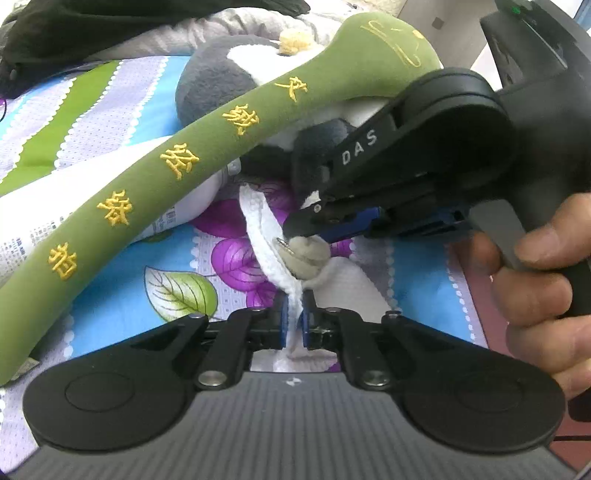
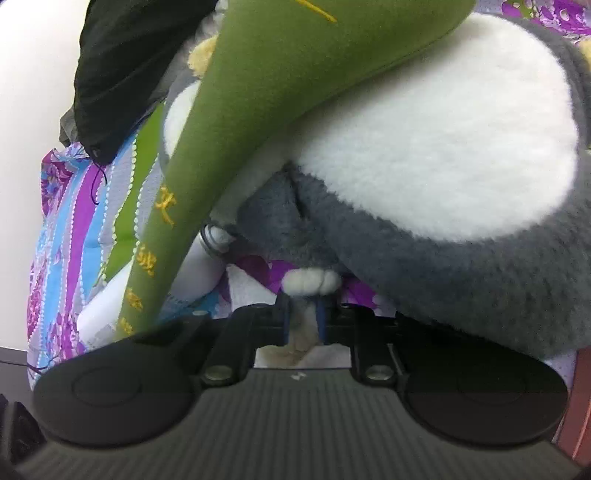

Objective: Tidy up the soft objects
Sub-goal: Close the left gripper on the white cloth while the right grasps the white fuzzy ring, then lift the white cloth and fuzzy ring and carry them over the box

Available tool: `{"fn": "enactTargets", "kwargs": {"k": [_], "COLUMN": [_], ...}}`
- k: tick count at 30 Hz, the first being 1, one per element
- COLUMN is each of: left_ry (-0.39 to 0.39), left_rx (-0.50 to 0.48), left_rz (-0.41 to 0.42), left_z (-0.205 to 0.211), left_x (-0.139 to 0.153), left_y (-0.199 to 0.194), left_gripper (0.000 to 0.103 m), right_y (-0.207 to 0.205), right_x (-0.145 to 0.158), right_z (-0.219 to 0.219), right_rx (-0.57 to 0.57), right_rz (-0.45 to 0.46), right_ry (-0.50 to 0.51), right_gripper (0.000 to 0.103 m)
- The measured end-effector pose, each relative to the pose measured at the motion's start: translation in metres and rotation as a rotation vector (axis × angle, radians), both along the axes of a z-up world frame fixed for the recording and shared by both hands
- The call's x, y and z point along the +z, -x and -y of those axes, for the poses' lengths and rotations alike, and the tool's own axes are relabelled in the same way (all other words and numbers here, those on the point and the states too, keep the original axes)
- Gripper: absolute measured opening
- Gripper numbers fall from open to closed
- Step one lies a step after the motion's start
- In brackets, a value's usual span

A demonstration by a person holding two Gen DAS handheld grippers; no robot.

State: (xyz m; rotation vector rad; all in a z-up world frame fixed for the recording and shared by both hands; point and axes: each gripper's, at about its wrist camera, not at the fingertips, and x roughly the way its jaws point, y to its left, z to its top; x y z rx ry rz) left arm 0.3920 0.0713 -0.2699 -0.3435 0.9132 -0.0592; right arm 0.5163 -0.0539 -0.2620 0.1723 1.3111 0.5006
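Note:
My left gripper (image 1: 294, 318) is shut on a white cloth (image 1: 275, 254) that lies on the flowered sheet (image 1: 122, 291). My right gripper (image 1: 295, 230) comes in from the right just beyond it and is shut on a small beige plush piece (image 1: 309, 254). In the right wrist view my right gripper (image 2: 303, 320) pinches that beige and white plush piece (image 2: 310, 282) under a big grey and white plush toy (image 2: 424, 155). A long green plush stick (image 1: 177, 173) with yellow embroidered characters leans across the toy (image 1: 221, 74); it also shows in the right wrist view (image 2: 236, 122).
A white bottle (image 2: 201, 267) lies under the green stick. Black fabric (image 1: 110, 26) is bunched at the far left. A hand (image 1: 543, 280) holds the right gripper's handle. A reddish-brown surface (image 1: 476, 288) shows past the sheet's right edge.

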Motion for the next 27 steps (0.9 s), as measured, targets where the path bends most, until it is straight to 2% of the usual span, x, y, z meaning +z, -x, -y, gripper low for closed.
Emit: {"fn": "enactTargets", "kwargs": {"k": [6, 18, 20, 27], "left_ry": [0.014, 0.002, -0.001, -0.022], "left_rx": [-0.003, -0.005, -0.007, -0.012], "left_rz": [0.005, -0.003, -0.014, 0.016], "left_z": [0.0, 0.013, 0.016, 0.023], "left_x": [0.02, 0.065, 0.075, 0.112], "left_y": [0.02, 0.093, 0.105, 0.143], "left_gripper": [0.008, 0.008, 0.008, 0.008], "right_y": [0.02, 0.079, 0.089, 0.121], "right_x": [0.016, 0.054, 0.063, 0.104], "right_z": [0.012, 0.034, 0.043, 0.06], "right_rx": [-0.001, -0.009, -0.016, -0.03], "right_rz": [0.022, 0.069, 0.063, 0.144], "right_ry": [0.02, 0.055, 0.06, 0.069], "right_gripper": [0.016, 0.016, 0.016, 0.015]}}
